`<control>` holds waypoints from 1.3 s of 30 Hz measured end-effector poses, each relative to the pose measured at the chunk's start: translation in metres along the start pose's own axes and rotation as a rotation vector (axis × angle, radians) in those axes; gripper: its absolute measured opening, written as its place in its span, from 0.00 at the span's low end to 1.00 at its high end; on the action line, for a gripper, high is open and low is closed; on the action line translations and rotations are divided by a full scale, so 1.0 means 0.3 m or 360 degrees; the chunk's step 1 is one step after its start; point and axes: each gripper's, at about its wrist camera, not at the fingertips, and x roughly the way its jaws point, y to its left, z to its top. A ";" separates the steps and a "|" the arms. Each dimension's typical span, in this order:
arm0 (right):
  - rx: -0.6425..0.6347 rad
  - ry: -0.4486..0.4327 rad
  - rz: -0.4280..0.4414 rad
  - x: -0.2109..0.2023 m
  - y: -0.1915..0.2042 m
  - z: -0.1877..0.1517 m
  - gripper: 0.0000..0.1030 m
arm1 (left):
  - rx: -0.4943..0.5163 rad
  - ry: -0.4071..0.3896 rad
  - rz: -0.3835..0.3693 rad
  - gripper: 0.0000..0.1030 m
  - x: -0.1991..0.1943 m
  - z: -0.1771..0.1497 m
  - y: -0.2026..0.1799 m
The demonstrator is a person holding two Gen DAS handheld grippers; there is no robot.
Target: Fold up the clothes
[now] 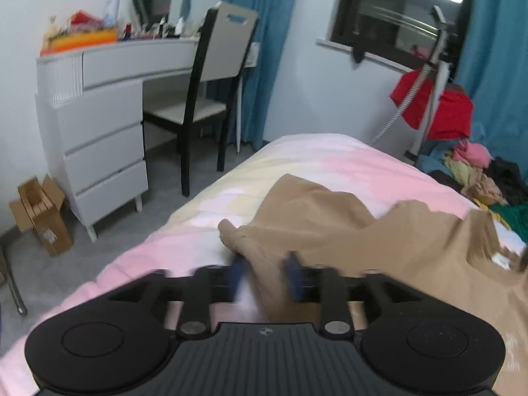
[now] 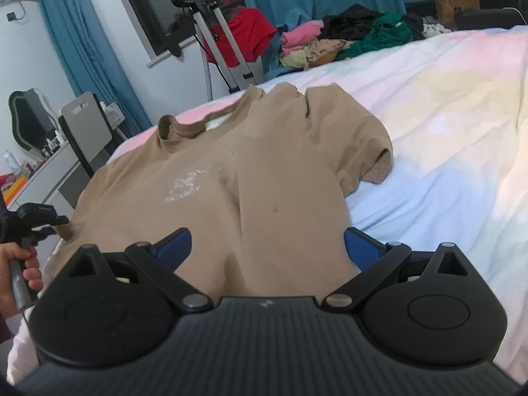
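Note:
A tan T-shirt [image 2: 214,171] with a pale chest print lies front up on the pink and white bed cover [image 2: 445,125], its collar pointing away in the right wrist view. Its right sleeve [image 2: 369,151] is spread out on the cover. My right gripper [image 2: 267,247] is open, blue fingers [image 2: 175,247] wide apart with the shirt's lower edge between them. My left gripper [image 1: 265,272], blurred, is shut on a bunched fold of the T-shirt [image 1: 363,231] near its other sleeve. It also shows in the right wrist view as the left gripper [image 2: 54,227], held by a hand [image 2: 19,264].
A pile of loose clothes [image 2: 346,39] lies at the far side of the bed. A garment steamer stand [image 2: 214,33] with a red garment stands beside it. A grey dresser [image 1: 99,132], a chair [image 1: 211,99] and a cardboard box [image 1: 43,214] stand on the floor left of the bed.

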 end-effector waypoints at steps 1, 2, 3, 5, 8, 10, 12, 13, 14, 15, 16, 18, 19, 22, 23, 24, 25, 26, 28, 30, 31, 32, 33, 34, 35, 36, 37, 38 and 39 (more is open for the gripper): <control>-0.0011 -0.0015 0.0003 -0.006 0.004 0.002 0.97 | 0.0025 -0.0003 -0.0006 0.54 -0.030 -0.003 -0.010; -0.0024 -0.0030 0.0006 -0.013 0.009 0.003 0.97 | 0.0053 0.0000 -0.0033 0.54 -0.059 -0.006 -0.014; -0.0039 -0.0048 0.0009 -0.022 0.013 0.005 0.97 | 0.0080 0.0001 -0.0062 0.55 -0.093 -0.010 -0.021; -0.0078 -0.0087 0.0010 -0.041 0.024 0.006 0.97 | 0.0129 -0.0011 -0.0131 0.59 -0.187 -0.024 -0.046; -0.0142 -0.0151 0.0010 -0.073 0.043 0.005 0.97 | 0.0229 -0.0052 -0.0227 0.70 -0.353 -0.065 -0.100; -0.0193 -0.0207 0.0014 -0.104 0.057 0.002 0.97 | 0.0295 -0.0107 -0.0262 0.84 -0.465 -0.101 -0.138; -0.0221 -0.0252 0.0013 -0.134 0.066 0.004 0.97 | 0.0342 -0.0151 -0.0304 0.97 -0.575 -0.140 -0.176; -0.0232 -0.0275 0.0015 -0.149 0.071 0.006 0.97 | 0.0371 -0.0170 -0.0327 0.99 -0.627 -0.158 -0.196; -0.0232 -0.0299 0.0026 -0.167 0.073 0.008 0.97 | 0.0403 -0.0192 -0.0347 1.00 -0.678 -0.176 -0.217; -0.0233 -0.0325 0.0037 -0.186 0.074 0.011 0.97 | 0.0442 -0.0221 -0.0363 1.00 -0.724 -0.193 -0.240; -0.0239 -0.0350 0.0038 -0.205 0.076 0.014 0.97 | 0.0478 -0.0250 -0.0381 1.00 -0.770 -0.212 -0.260; -0.0253 -0.0381 0.0040 -0.238 0.076 0.022 0.97 | 0.0530 -0.0309 -0.0429 1.00 -0.852 -0.259 -0.285; -0.0248 -0.0378 0.0065 -0.253 0.072 0.028 0.97 | 0.0538 -0.0330 -0.0458 1.00 -0.881 -0.281 -0.295; -0.0173 -0.0329 0.0144 -0.286 0.053 0.041 1.00 | 0.0529 -0.0347 -0.0543 1.00 -0.926 -0.359 -0.298; -0.0148 -0.0323 0.0149 -0.298 0.046 0.043 1.00 | 0.0528 -0.0350 -0.0559 1.00 -0.931 -0.385 -0.296; -0.0123 -0.0320 0.0152 -0.309 0.038 0.046 1.00 | 0.0523 -0.0342 -0.0557 1.00 -0.926 -0.409 -0.285; -0.0098 -0.0331 0.0143 -0.320 0.022 0.052 1.00 | 0.0516 -0.0318 -0.0556 1.00 -0.915 -0.433 -0.273; -0.0072 -0.0342 0.0134 -0.331 0.007 0.059 1.00 | 0.0509 -0.0294 -0.0555 1.00 -0.904 -0.456 -0.260; 0.0010 -0.0365 0.0127 -0.348 -0.040 0.086 1.00 | 0.0499 -0.0229 -0.0550 1.00 -0.876 -0.495 -0.246; 0.0175 -0.0369 0.0147 -0.335 -0.110 0.132 1.00 | 0.0490 -0.0168 -0.0521 1.00 -0.844 -0.517 -0.239; 0.0272 -0.0365 0.0158 -0.321 -0.150 0.157 0.99 | 0.0481 -0.0152 -0.0514 1.00 -0.831 -0.520 -0.235; 0.0363 -0.0351 0.0171 -0.295 -0.188 0.180 0.99 | 0.0464 -0.0146 -0.0514 1.00 -0.822 -0.522 -0.230; 0.0443 -0.0334 0.0179 -0.255 -0.230 0.200 0.99 | 0.0445 -0.0137 -0.0516 1.00 -0.812 -0.524 -0.226; 0.0517 -0.0314 0.0185 -0.214 -0.271 0.218 0.99 | 0.0423 -0.0124 -0.0521 1.00 -0.802 -0.525 -0.220; 0.0564 -0.0291 0.0182 -0.170 -0.307 0.225 0.97 | 0.0400 -0.0111 -0.0526 1.00 -0.792 -0.525 -0.214; 0.0608 -0.0263 0.0176 -0.125 -0.343 0.231 0.96 | 0.0378 -0.0098 -0.0530 1.00 -0.780 -0.527 -0.209; 0.0633 -0.0223 0.0158 -0.079 -0.379 0.235 0.92 | 0.0361 -0.0084 -0.0530 1.00 -0.765 -0.531 -0.203; 0.0652 -0.0189 0.0139 -0.040 -0.409 0.235 0.82 | 0.0349 -0.0073 -0.0529 1.00 -0.751 -0.535 -0.193; 0.0670 -0.0162 0.0138 0.000 -0.437 0.236 0.77 | 0.0339 -0.0064 -0.0530 1.00 -0.739 -0.535 -0.194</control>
